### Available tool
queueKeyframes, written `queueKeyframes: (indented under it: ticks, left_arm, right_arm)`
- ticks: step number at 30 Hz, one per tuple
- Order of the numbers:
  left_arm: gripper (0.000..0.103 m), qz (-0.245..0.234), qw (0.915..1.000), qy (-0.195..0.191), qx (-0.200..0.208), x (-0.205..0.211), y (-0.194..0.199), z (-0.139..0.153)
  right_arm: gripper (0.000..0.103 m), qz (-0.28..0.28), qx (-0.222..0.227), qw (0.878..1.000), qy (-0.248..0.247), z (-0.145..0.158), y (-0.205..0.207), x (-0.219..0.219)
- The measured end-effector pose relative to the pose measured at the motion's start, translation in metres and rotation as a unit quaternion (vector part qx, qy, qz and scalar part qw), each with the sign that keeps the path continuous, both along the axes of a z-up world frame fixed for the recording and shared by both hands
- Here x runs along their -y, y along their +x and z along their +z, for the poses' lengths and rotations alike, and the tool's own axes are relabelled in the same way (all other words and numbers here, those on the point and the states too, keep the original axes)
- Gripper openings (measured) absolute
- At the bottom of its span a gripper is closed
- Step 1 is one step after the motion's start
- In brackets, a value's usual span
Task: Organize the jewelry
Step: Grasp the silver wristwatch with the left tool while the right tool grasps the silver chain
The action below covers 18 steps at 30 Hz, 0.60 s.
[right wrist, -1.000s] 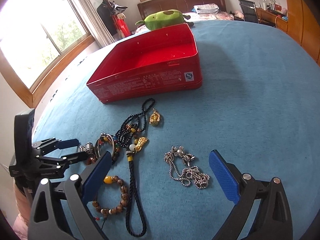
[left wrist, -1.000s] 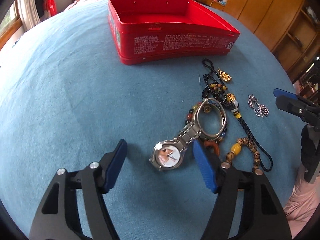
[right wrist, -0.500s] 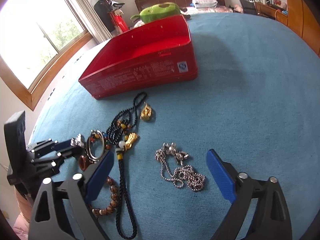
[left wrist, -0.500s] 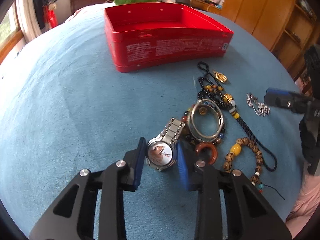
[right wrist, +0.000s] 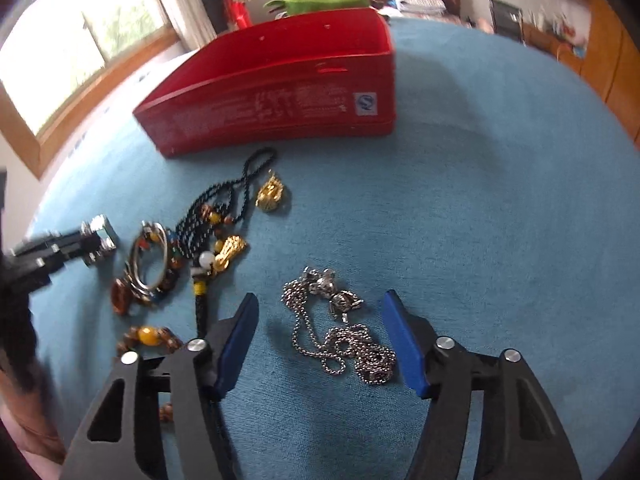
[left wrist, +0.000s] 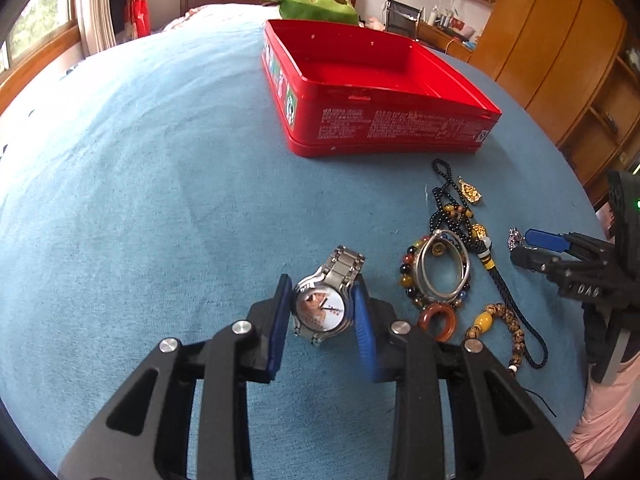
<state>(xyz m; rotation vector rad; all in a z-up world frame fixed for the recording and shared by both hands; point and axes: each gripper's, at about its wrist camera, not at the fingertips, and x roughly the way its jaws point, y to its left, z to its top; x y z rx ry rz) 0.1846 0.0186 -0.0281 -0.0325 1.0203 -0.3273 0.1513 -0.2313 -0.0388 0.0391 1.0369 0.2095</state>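
My left gripper (left wrist: 322, 312) is shut on a silver wristwatch (left wrist: 322, 308) with a white dial, held by its case, tilted up off the blue cloth. An open red tin box (left wrist: 384, 128) stands beyond it and looks empty. My right gripper (right wrist: 320, 340) is open, its blue pads either side of a silver chain necklace (right wrist: 340, 336) lying on the cloth. Left of the chain lie a black bead necklace (right wrist: 224, 204), a gold pendant (right wrist: 271, 197), a silver bangle (right wrist: 149, 256) and beaded bracelets (right wrist: 148, 336). The right gripper also shows in the left wrist view (left wrist: 540, 246).
A green plush toy (left wrist: 316, 8) lies behind the tin. The blue cloth (left wrist: 140, 200) covers the whole surface. Wooden cabinets (left wrist: 560, 40) stand at the right, a window (right wrist: 80, 40) at the left. An amber ring (left wrist: 438, 322) lies by the bangle.
My left gripper closed from wide open onto the watch case and lifted it away from the bangle. My right gripper dropped lower and closer around the silver chain, staying open.
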Motion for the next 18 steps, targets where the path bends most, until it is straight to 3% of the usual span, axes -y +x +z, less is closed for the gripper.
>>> queueKeyframes:
  ticks: [2,4,5,7,8,12,18]
  left_arm:
    - [0.029,0.001,1.0000,-0.007,-0.005,-0.003,0.000,-0.001]
    - [0.029,0.003,0.9999,-0.010,-0.006,-0.004,0.000,-0.002]
    - [0.029,0.003,0.9999,-0.011,-0.006,-0.007,-0.001,-0.002]
    - [0.029,0.003,0.9999,-0.012,-0.004,-0.007,-0.001,-0.002]
    - [0.029,0.003,0.9999,-0.011,-0.003,-0.007,-0.002,-0.002]
    - [0.029,0.002,0.9999,-0.014,0.007,-0.009,-0.006,0.003]
    - [0.029,-0.002,0.9990,-0.026,0.035,-0.011,-0.015,0.017]
  right_arm:
    - [0.050,0.005,0.007,1.000,-0.013,0.000,-0.003,-0.006]
    - [0.036,0.009,0.012,1.000,-0.014,0.000,-0.006,-0.008]
    - [0.024,0.010,0.012,1.000,-0.004,0.000,-0.007,-0.007]
    - [0.017,0.010,0.012,1.000,0.008,0.000,-0.008,-0.004]
    - [0.006,0.007,0.012,1.000,0.011,0.001,-0.009,-0.003]
    - [0.006,0.012,-0.003,0.995,0.102,0.002,-0.004,0.015]
    - [0.006,0.014,0.025,0.985,0.169,0.030,-0.015,0.038]
